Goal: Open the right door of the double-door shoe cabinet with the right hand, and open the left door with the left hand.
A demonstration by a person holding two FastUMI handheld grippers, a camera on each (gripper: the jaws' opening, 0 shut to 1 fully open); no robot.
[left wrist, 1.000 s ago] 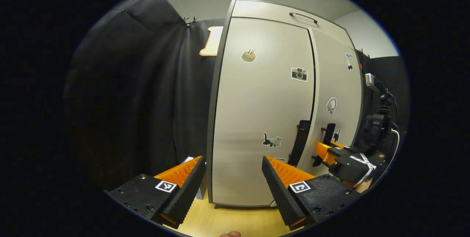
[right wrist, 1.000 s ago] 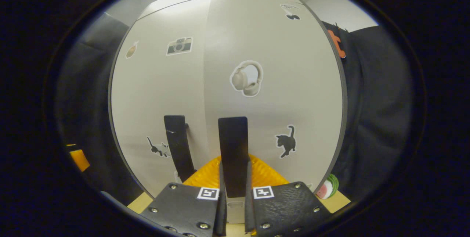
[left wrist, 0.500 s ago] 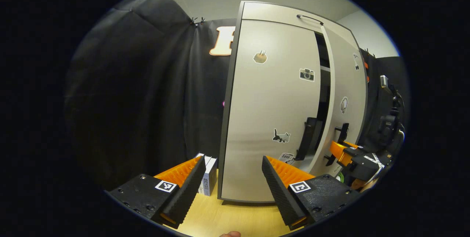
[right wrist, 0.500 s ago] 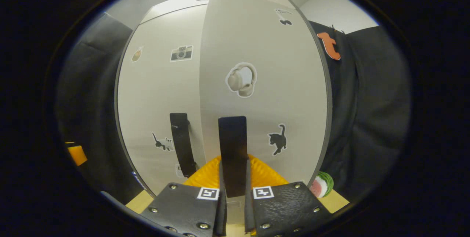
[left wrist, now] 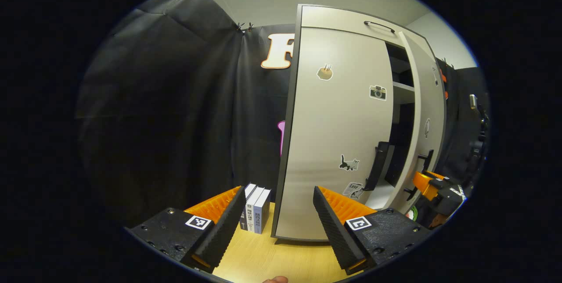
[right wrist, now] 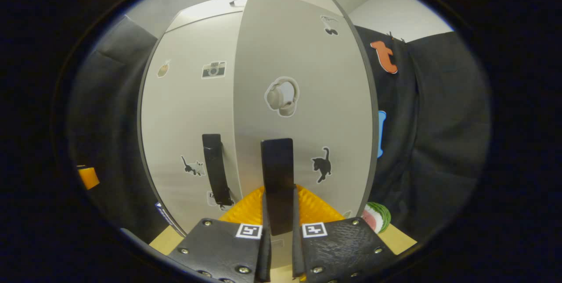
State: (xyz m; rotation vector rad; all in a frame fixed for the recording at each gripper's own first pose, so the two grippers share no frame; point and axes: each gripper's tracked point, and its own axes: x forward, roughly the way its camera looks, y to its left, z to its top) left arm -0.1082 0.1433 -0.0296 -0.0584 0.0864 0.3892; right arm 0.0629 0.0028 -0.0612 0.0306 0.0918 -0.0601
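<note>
In the right gripper view, the right gripper point(right wrist: 279, 230) sits at 6 o'clock and both its fingers press on the black handle point(right wrist: 277, 184) of the right door point(right wrist: 303, 134); the jaws are closed around this vertical bar. The right door stands partly open, its free edge nearer to the camera than the left door point(right wrist: 189, 120). A headphones sticker point(right wrist: 281, 96) is on the right door at about 12 o'clock from the gripped handle, and a black cat sticker point(right wrist: 322, 164) is at 3 o'clock from it. The left door's handle point(right wrist: 215, 169) hangs free at 9 o'clock from the gripped one. A watermelon slice point(right wrist: 375, 217) lies on the floor at about 4 o'clock.

In the left gripper view, the left gripper point(left wrist: 276, 213) is at 6 o'clock with its jaws wide apart, and it holds nothing. The shoe cabinet point(left wrist: 351, 15) rises at 1 o'clock. Between the closed left door point(left wrist: 338, 142) and the swung-out right door point(left wrist: 423, 112) a dark gap shows a shelf point(left wrist: 403, 87) inside. The right gripper point(left wrist: 428, 184) is at 4 o'clock, on the right door's handle point(left wrist: 423, 162). Some books point(left wrist: 257, 208) stand on the wooden floor point(left wrist: 263, 259), just beside the cabinet at about 6 o'clock.
</note>
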